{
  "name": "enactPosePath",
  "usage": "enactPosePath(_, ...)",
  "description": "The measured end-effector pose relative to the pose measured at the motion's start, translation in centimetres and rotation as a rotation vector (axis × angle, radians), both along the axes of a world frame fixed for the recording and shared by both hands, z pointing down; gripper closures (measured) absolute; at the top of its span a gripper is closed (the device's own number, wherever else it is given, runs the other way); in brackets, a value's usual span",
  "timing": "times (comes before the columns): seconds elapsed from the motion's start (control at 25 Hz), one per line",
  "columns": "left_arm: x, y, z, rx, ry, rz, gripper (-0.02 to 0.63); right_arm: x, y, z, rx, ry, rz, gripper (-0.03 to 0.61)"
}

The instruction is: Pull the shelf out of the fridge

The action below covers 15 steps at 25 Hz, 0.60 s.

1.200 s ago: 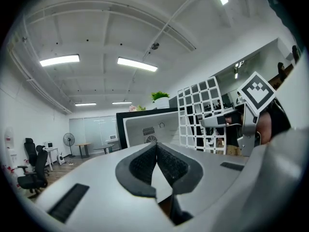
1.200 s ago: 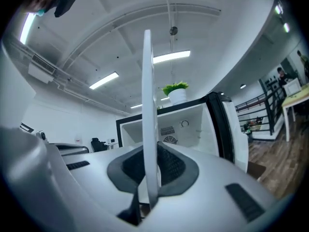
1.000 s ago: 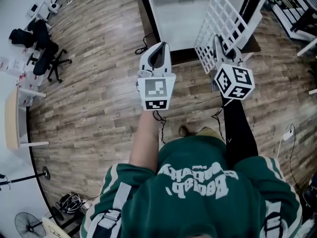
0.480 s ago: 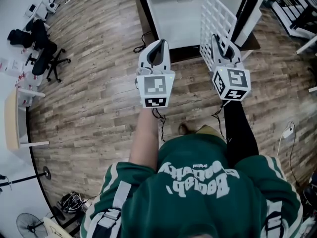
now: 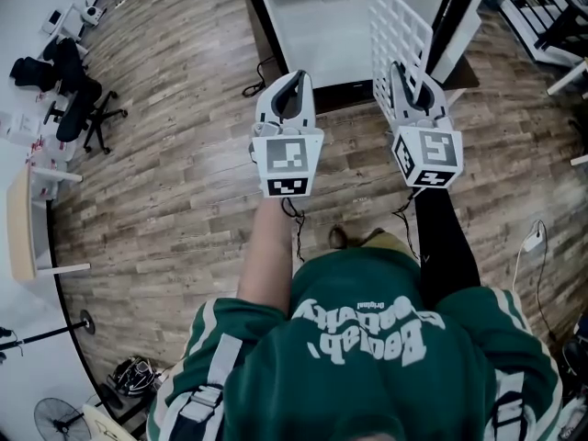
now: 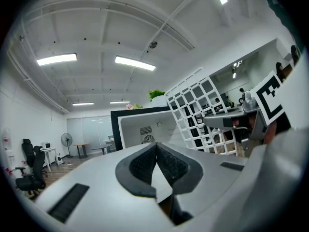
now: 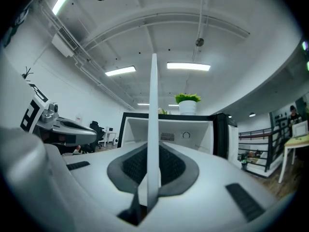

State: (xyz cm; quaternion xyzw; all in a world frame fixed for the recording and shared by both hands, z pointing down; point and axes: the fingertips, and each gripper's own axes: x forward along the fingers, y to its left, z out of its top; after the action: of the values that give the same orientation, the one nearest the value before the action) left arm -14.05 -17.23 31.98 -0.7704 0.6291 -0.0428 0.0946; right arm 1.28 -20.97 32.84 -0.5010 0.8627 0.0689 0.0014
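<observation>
The fridge (image 5: 322,26) stands open at the top of the head view, its white inside bare. A white wire shelf (image 5: 397,24) is out in front of it, held on edge, nearly upright. My right gripper (image 5: 402,68) is shut on the shelf's near rim; in the right gripper view the shelf (image 7: 153,124) shows edge-on between the pads (image 7: 171,164). My left gripper (image 5: 296,77) hangs to the left of the shelf, apart from it, shut with nothing between its pads (image 6: 141,164). The left gripper view shows the shelf grid (image 6: 195,108) to its right.
The fridge's dark door (image 5: 467,12) stands open at the right. A black office chair (image 5: 81,108) and a desk (image 5: 23,214) stand at the left, a fan (image 5: 53,418) and cables (image 5: 130,375) at the lower left. Wooden floor (image 5: 184,182) lies all round.
The shelf has swung from a slant towards the right to nearly upright. Both grippers have shifted a little towards the fridge.
</observation>
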Motion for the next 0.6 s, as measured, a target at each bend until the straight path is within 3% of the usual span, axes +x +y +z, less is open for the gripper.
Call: enactPosePath(0.6,0.66,0.08,-0.21,-0.003,0.0,0.006,0.597,0.32,0.21,-0.45,0.004,-0.016,0.003,0.541)
